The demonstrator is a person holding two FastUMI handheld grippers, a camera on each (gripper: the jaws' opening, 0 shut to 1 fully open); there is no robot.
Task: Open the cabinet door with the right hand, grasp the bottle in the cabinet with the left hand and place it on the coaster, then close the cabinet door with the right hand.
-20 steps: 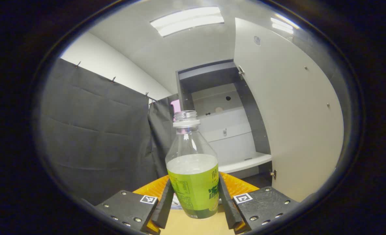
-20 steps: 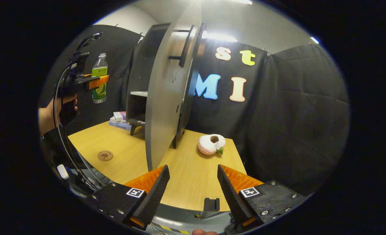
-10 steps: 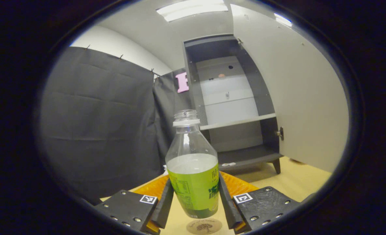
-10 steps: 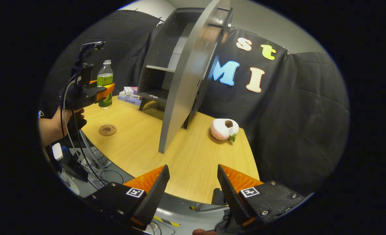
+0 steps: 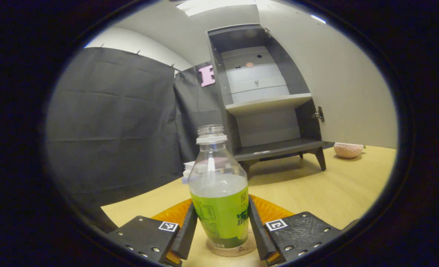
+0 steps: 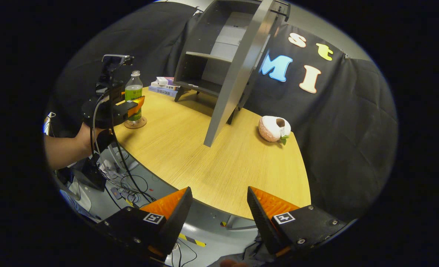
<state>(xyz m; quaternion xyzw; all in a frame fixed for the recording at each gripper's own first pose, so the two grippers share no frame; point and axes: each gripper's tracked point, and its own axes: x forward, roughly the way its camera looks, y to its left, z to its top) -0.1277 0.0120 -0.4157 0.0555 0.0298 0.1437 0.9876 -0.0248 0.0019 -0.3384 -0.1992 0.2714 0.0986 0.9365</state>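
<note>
In the left gripper view, the left gripper (image 5: 222, 231) has both fingers clamped on the labelled lower body of the bottle (image 5: 219, 193). The bottle stands upright, uncapped and partly filled, with its base on or just above the coaster (image 5: 230, 251); contact cannot be confirmed. The right gripper view places the same bottle (image 6: 133, 97) over the coaster (image 6: 135, 123) near the table (image 6: 219, 159) edge, with a hand (image 6: 93, 133) holding the left gripper.

The step in hand appears to be setting the bottle down. To do it well, the bottle should be kept vertical, since an open neck spills on any tilt. The base should rest flat and centred on the coaster before the fingers part. The fingers should open evenly, then withdraw straight back so neither drags the label.

The right gripper (image 6: 218, 218) hangs off the near table edge, fingers apart and empty. Farther off, the cabinet door (image 6: 238, 74) stands wide open, edge-on. Behind it, the cabinet (image 5: 264, 96) shows bare shelves. Closing the door remains.
</note>
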